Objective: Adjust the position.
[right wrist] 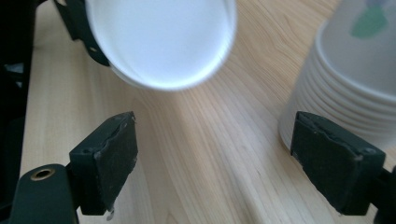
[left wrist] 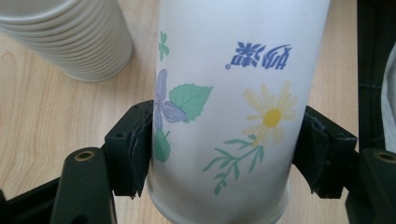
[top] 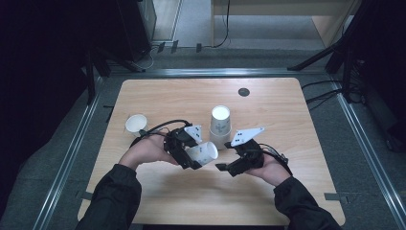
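Left gripper (top: pixel 191 160) clamps a flowered paper cup (top: pixel 203 152), tilted sideways just beside the cup stack (top: pixel 219 126). Right gripper (top: pixel 225 168) jaws apart, holding nothing, over the table (top: pixel 287 110).

I see a pale wooden desk (top: pixel 287 110) with rounded corners. A stack of upturned paper cups (top: pixel 220 125) stands near its middle, a single white cup (top: pixel 136 123) at its left, a dark round disc (top: pixel 243 92) toward the far edge.
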